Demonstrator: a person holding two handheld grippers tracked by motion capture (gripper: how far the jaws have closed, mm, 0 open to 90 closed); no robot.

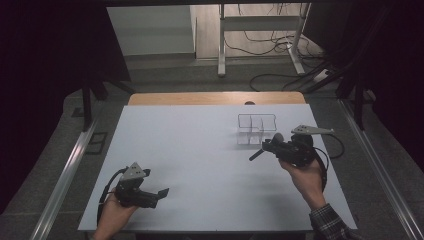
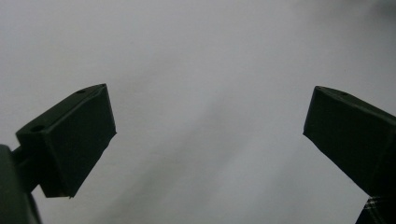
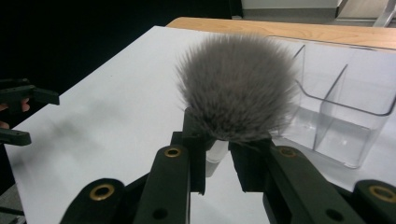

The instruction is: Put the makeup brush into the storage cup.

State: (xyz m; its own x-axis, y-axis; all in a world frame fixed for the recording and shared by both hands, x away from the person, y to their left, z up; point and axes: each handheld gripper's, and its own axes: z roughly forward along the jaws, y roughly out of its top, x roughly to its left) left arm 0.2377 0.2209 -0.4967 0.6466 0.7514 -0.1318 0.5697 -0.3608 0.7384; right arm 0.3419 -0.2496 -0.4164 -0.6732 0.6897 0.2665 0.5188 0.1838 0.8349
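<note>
The right gripper [image 3: 217,161] clamps a fluffy grey makeup brush [image 3: 238,86] just beside the clear acrylic organizer [image 3: 348,100], apparently mid-carry. Next, the brush must be tipped into a compartment. Well away from the organizer, the left gripper [image 2: 208,135] hangs wide open.

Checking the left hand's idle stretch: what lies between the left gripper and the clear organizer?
Nothing: in the high view, bare white table separates the left gripper from the clear organizer.

A white table [image 1: 200,165] fronts cables [image 1: 270,45] beyond.
</note>
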